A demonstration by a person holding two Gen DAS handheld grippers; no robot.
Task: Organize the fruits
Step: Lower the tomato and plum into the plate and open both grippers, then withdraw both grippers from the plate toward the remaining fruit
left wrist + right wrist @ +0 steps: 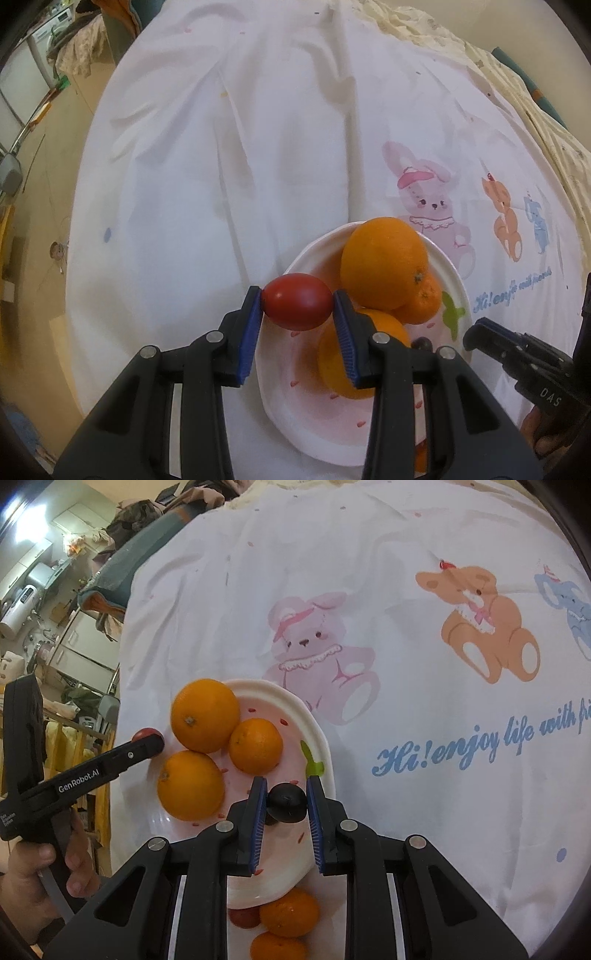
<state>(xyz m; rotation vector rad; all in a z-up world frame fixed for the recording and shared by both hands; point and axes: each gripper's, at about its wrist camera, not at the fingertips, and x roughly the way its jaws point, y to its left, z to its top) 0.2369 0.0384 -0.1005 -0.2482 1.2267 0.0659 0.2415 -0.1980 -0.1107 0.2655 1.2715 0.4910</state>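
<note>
The left gripper (297, 304) is clamped on a small red tomato (297, 306), one blue pad against each end of it, so the fruit sits crosswise right at the fingertips. It hangs over the near-left rim of a white plate (463, 291) that lies on a white cloth (240, 147) printed with cartoon animals.

On the plate lie three oranges – a large one (384, 262) at the far side, a smaller one (424, 299) tucked against it on the right, and a third (191, 785) partly hidden behind the left gripper's right finger in its own view.

The right gripper (286, 801) is closed on a small dark round fruit (287, 800), again held between the blue pads at the very tips. This fruit hovers above the near-right part of the plate, just beside the green leaf painted on the rim.

From the right wrist view, the left gripper reaches in from the left with a hand (40, 871) around its handle, the tomato peeking past its tip. Below the plate's near edge, between the right gripper's fingers, more fruit lies on the cloth – two small oranges (290, 912) and a reddish piece (243, 917)
</note>
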